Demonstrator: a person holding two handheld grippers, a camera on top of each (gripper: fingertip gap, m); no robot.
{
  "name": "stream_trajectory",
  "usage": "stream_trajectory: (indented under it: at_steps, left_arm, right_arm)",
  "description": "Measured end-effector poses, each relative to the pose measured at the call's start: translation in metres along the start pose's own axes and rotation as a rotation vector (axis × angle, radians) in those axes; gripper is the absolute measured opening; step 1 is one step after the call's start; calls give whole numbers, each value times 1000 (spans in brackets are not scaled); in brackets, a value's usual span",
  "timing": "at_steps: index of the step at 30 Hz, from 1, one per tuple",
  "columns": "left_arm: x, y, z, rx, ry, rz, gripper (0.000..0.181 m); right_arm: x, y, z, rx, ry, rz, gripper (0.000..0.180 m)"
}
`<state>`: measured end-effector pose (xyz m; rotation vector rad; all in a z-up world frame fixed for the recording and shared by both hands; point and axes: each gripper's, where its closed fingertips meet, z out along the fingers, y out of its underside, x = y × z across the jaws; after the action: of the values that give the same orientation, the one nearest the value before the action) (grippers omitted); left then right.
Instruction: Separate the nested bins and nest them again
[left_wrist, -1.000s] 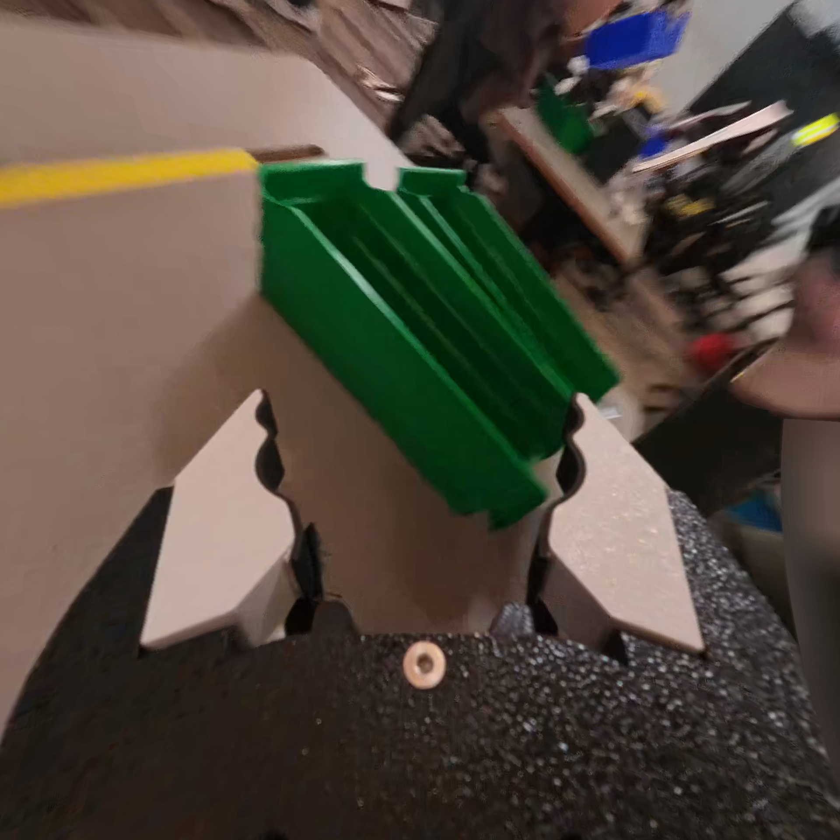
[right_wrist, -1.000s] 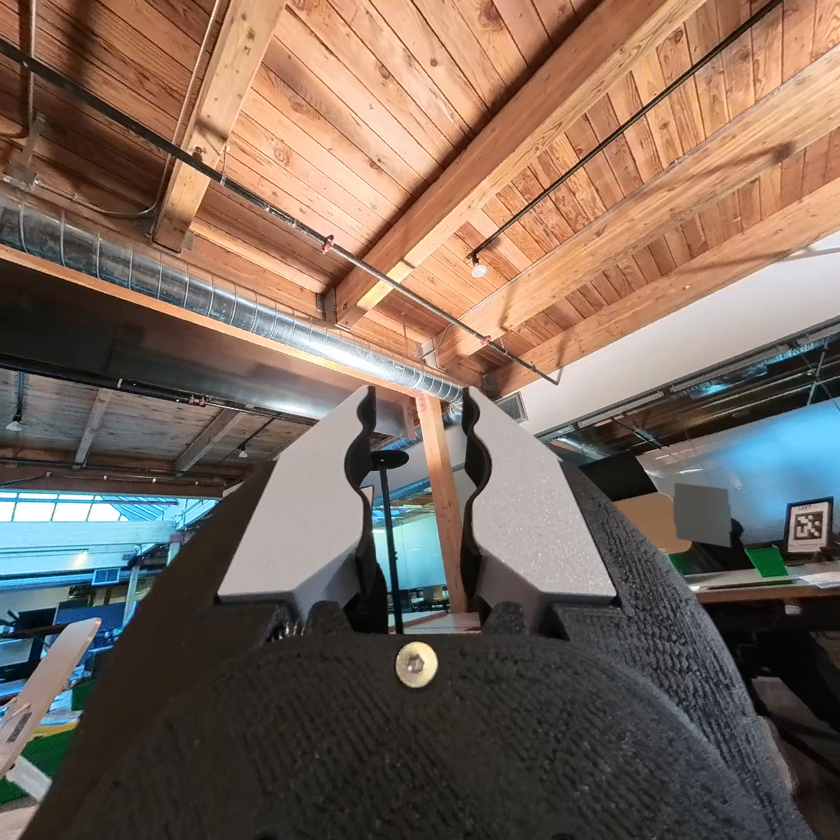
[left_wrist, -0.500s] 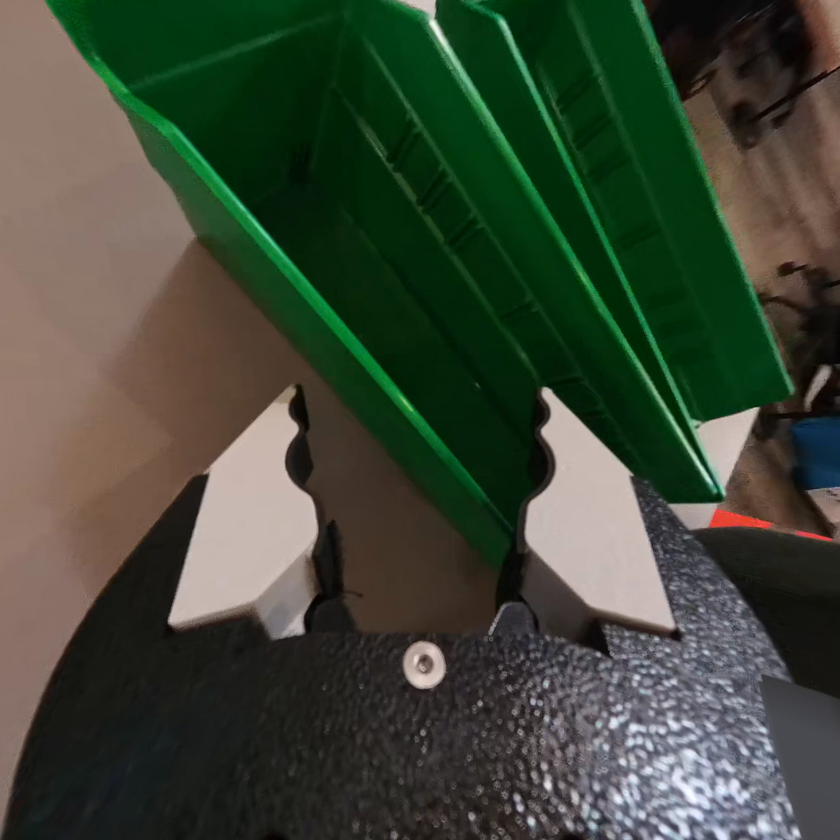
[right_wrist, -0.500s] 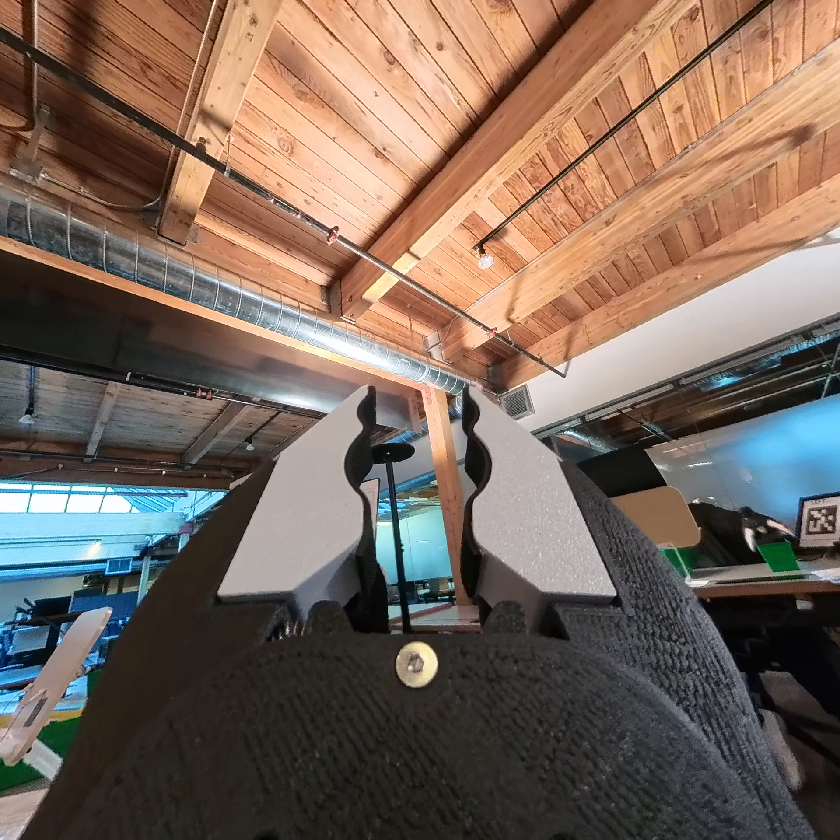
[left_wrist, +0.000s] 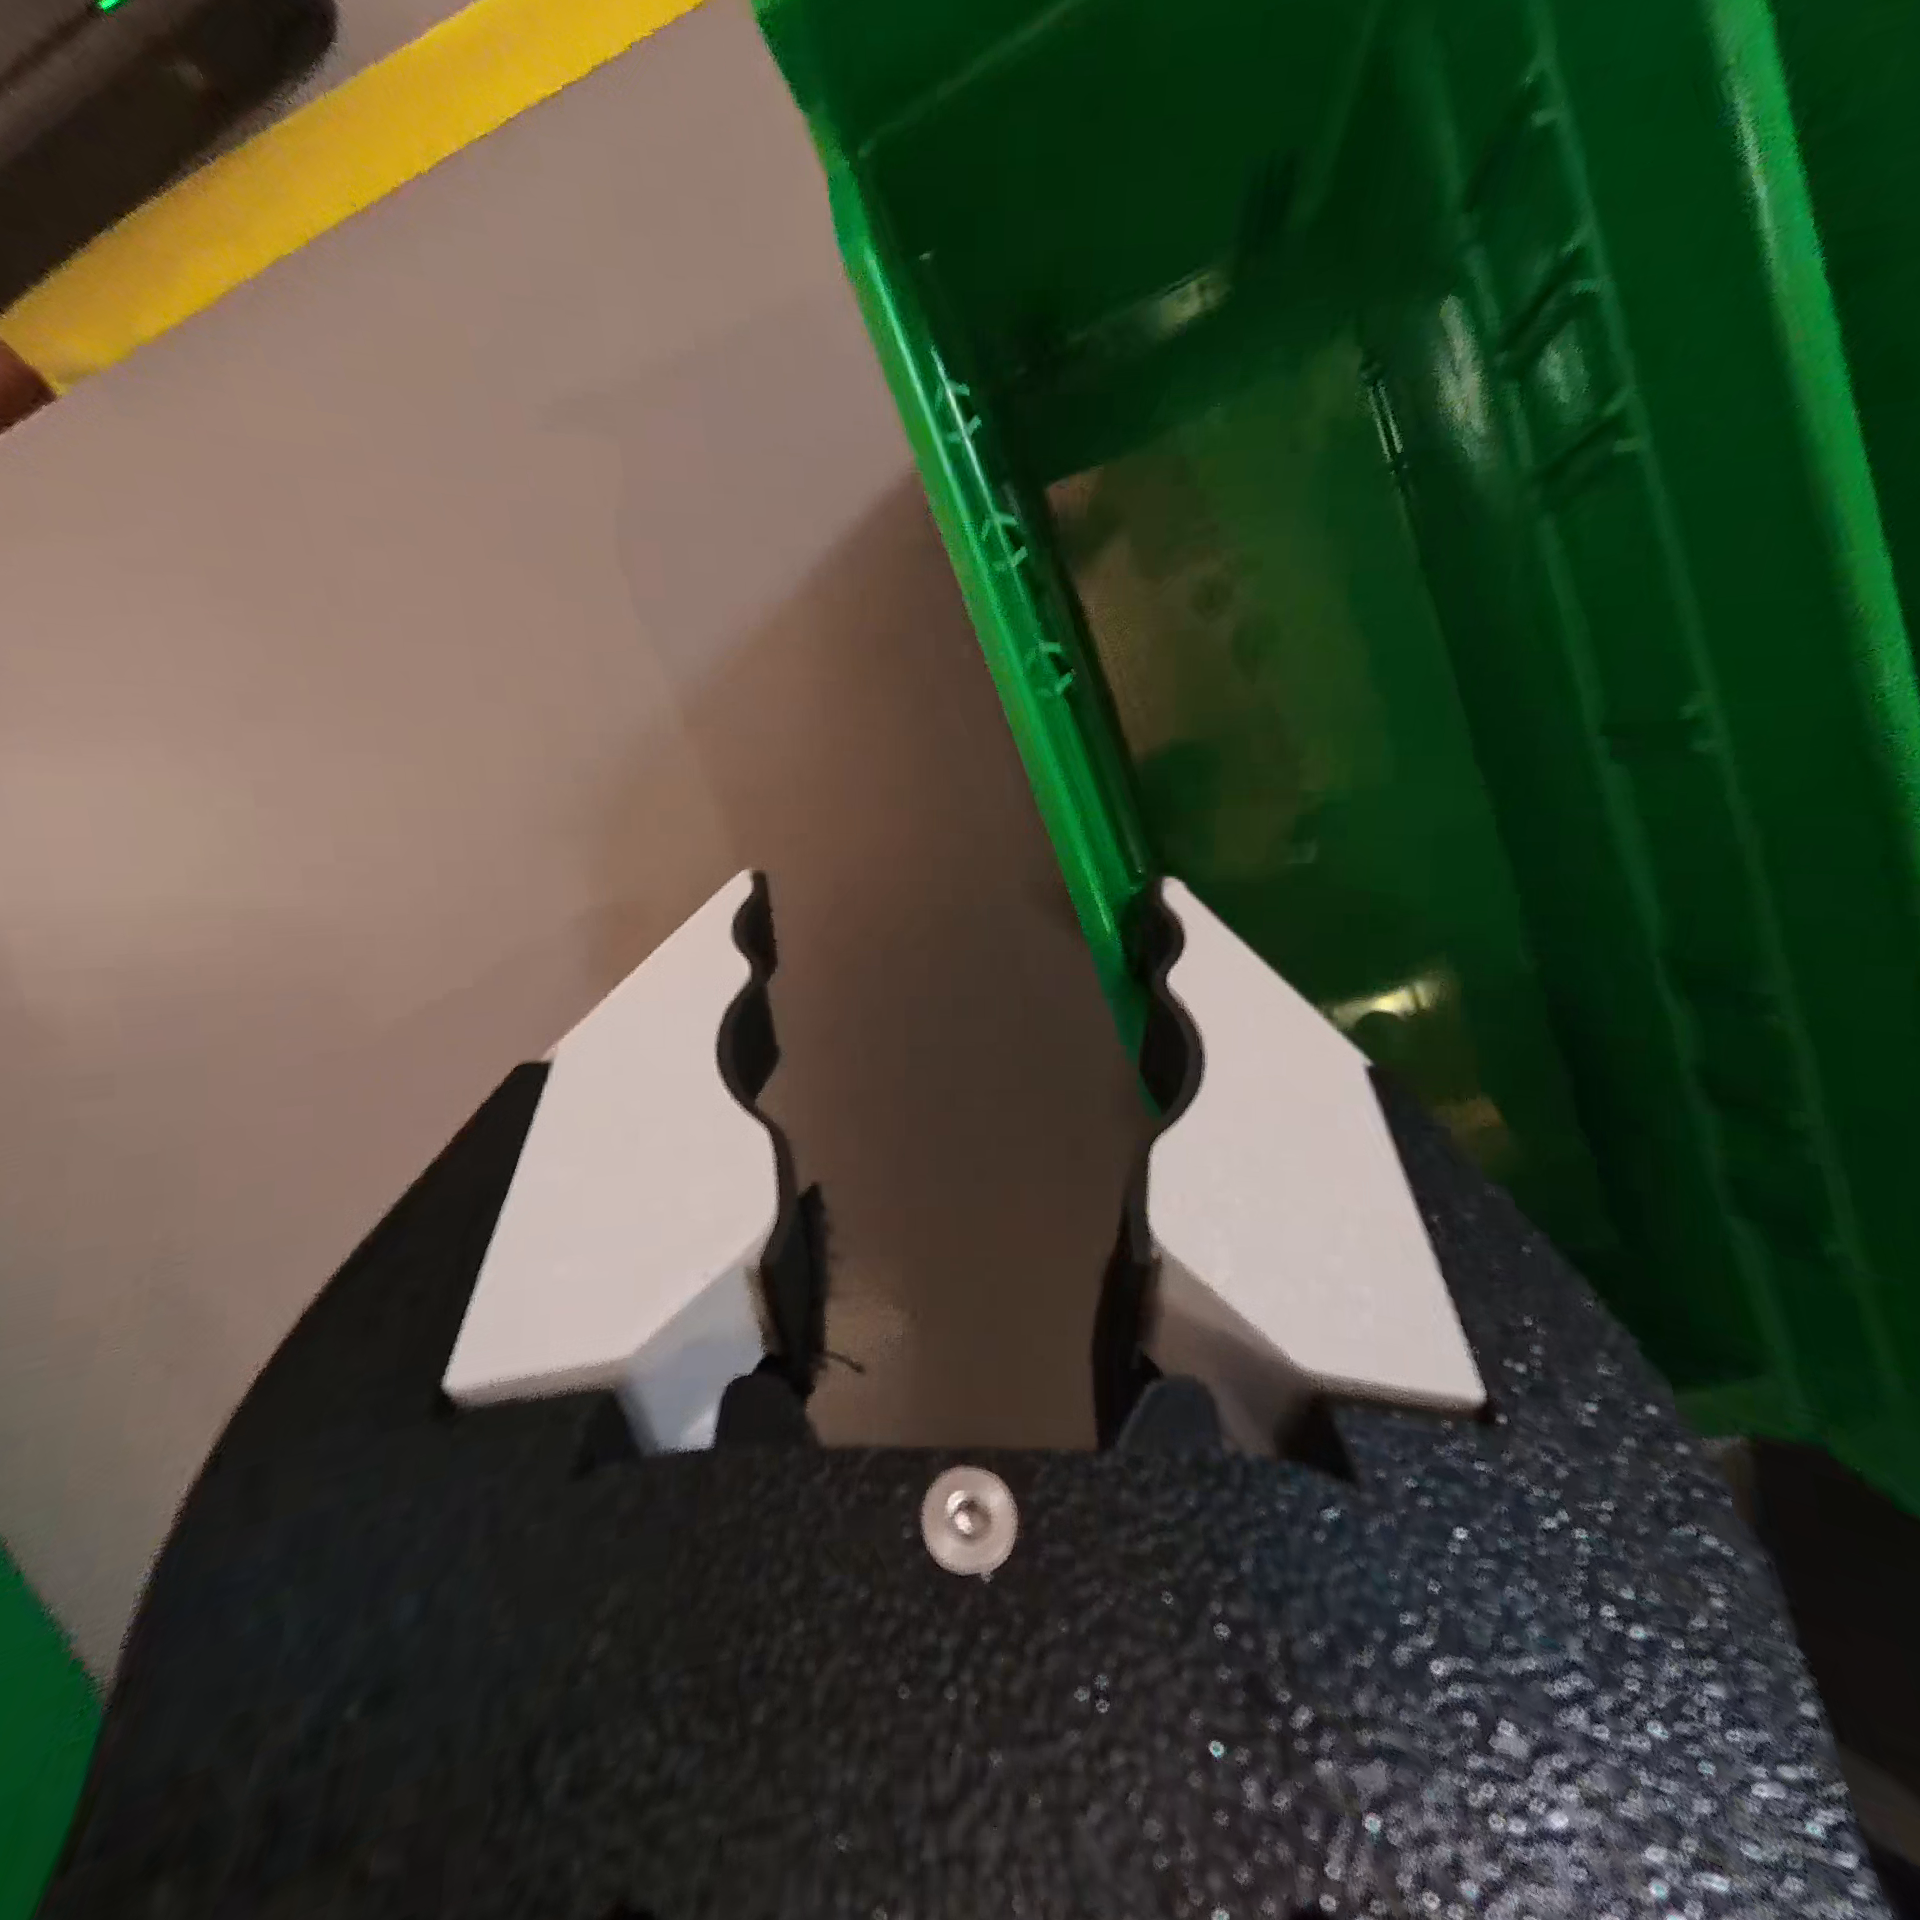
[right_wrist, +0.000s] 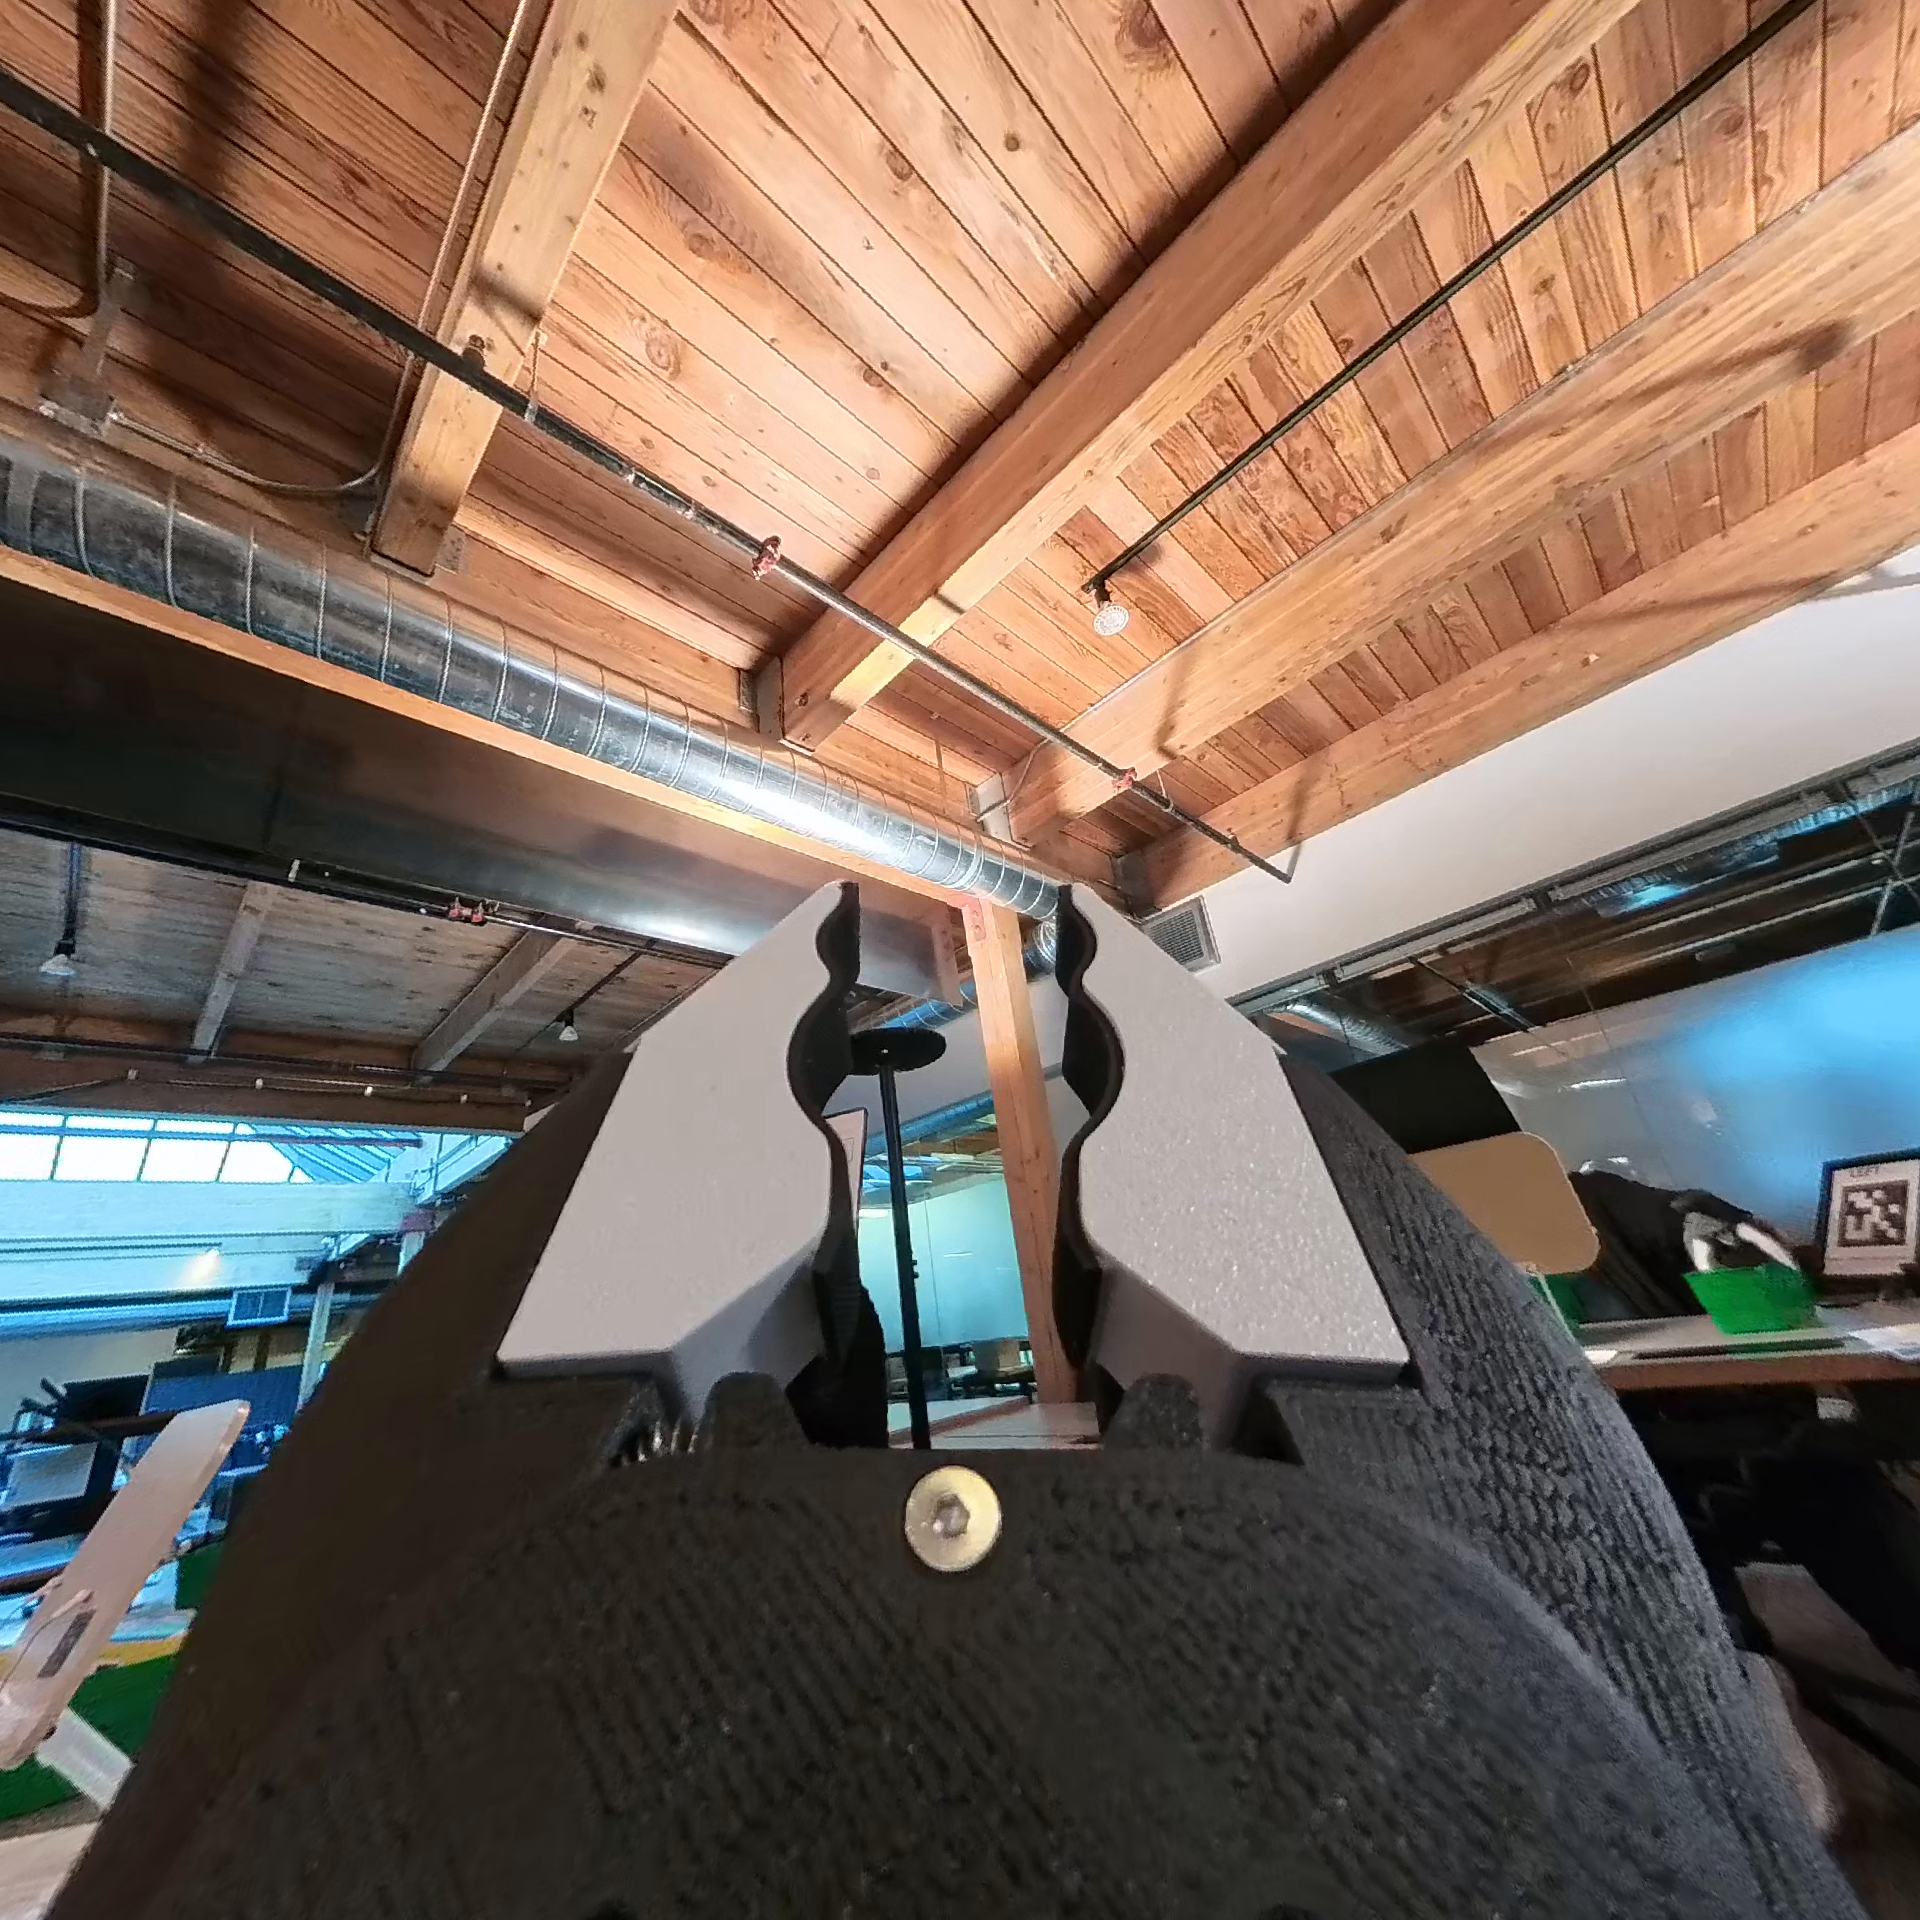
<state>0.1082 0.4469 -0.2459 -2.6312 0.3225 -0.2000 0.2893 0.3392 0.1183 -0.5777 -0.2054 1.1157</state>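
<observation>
Two tools showed. We saw the left tool (left_wrist: 961, 997) spread wide, its right finger (left_wrist: 1273, 1132) against the rim of the green bin (left_wrist: 1455, 520) on the beige surface (left_wrist: 416, 623), bare surface left of the bin. The right tool (right_wrist: 956, 997) pointed ceilingward, slightly parted, holding nothing.

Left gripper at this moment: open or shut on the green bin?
Open. The left gripper shows a wide gap with beige table visible between its fingers; the green bin's side wall sits against the inner edge of one finger, not clamped.
</observation>
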Motion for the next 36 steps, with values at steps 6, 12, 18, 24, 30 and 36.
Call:
stream_trajectory:
  at_steps: [6,12,18,24,30,36]
  left_arm:
    - [27,-5,0,17,301,-135,62]
    - [68,-2,4,-25,454,-113,67]
    - [63,8,19,-117,286,-9,49]
    - [35,11,19,-143,151,157,3]
    - [-11,9,-32,-64,200,114,3]
    - [-113,7,-163,165,139,-76,2]
  right_arm:
    - [0,4,2,-11,-6,12,36]
    - [-4,2,1,-1,-14,15,36]
    - [-7,1,1,1,-19,3,36]
    - [-2,-3,-1,14,-12,21,36]
    - [0,-11,-4,32,-12,29,36]
    - [7,-18,-8,58,2,39,36]
